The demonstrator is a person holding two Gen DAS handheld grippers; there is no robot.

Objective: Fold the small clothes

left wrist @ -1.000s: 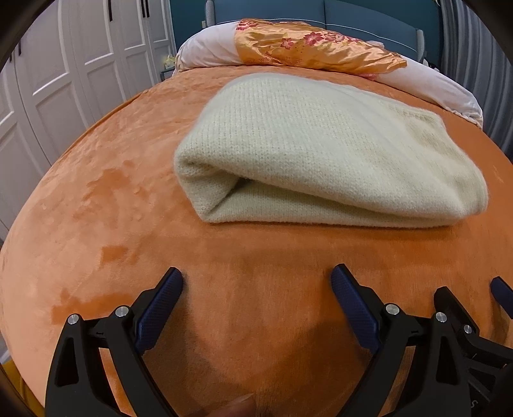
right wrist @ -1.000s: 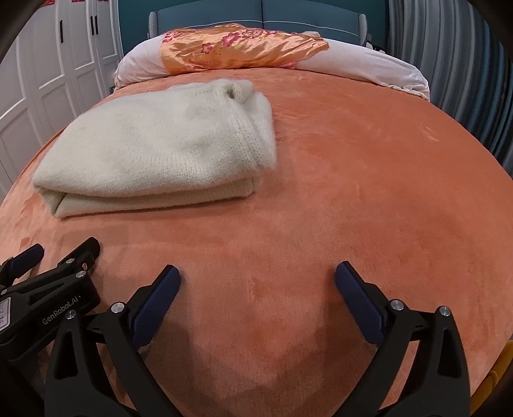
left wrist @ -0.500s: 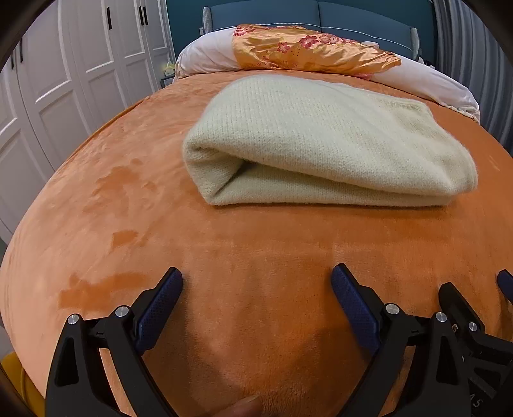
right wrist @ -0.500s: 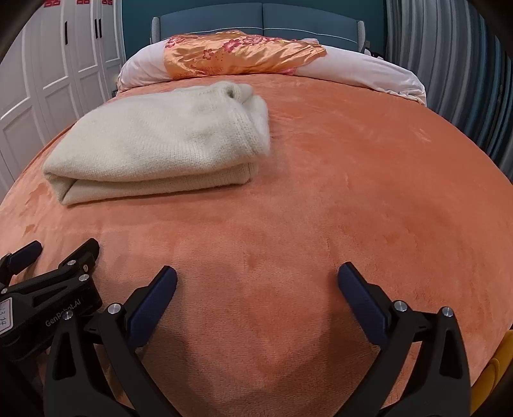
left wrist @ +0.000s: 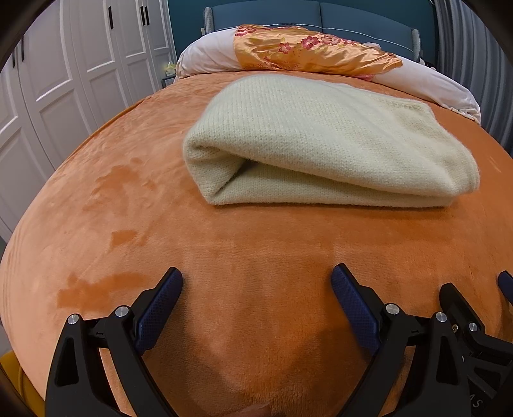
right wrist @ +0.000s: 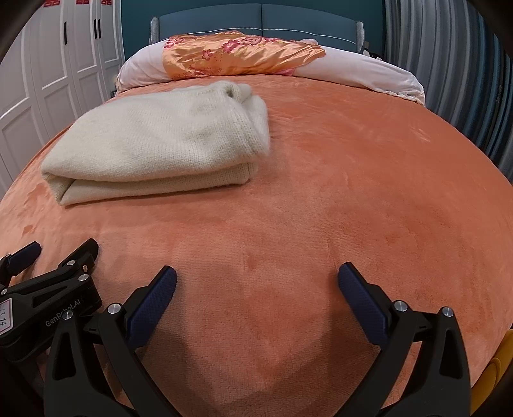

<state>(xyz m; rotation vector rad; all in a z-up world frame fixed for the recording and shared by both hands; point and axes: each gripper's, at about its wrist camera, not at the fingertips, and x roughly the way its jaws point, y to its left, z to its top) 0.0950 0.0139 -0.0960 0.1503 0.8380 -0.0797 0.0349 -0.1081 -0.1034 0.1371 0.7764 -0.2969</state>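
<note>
A cream knitted sweater (left wrist: pixel 320 141) lies folded in a flat bundle on the orange bed cover (left wrist: pixel 128 199); it also shows in the right wrist view (right wrist: pixel 160 144), at the left. My left gripper (left wrist: pixel 256 282) is open and empty, above the cover, well short of the sweater's near edge. My right gripper (right wrist: pixel 256 279) is open and empty, to the right of the left one, over bare cover. The left gripper's body shows at the lower left of the right wrist view (right wrist: pixel 48 288). The right gripper's body shows at the lower right of the left wrist view (left wrist: pixel 465 317).
A white pillow roll with an orange floral satin cloth (left wrist: pixel 307 51) lies at the head of the bed, before a blue headboard (right wrist: pixel 263 19). White wardrobe doors (left wrist: pixel 64 64) stand to the left. Grey curtains (right wrist: pixel 449 64) hang to the right.
Both grippers have drawn back a little from the sweater and risen slightly. The sweater has not moved. Both stay open.
</note>
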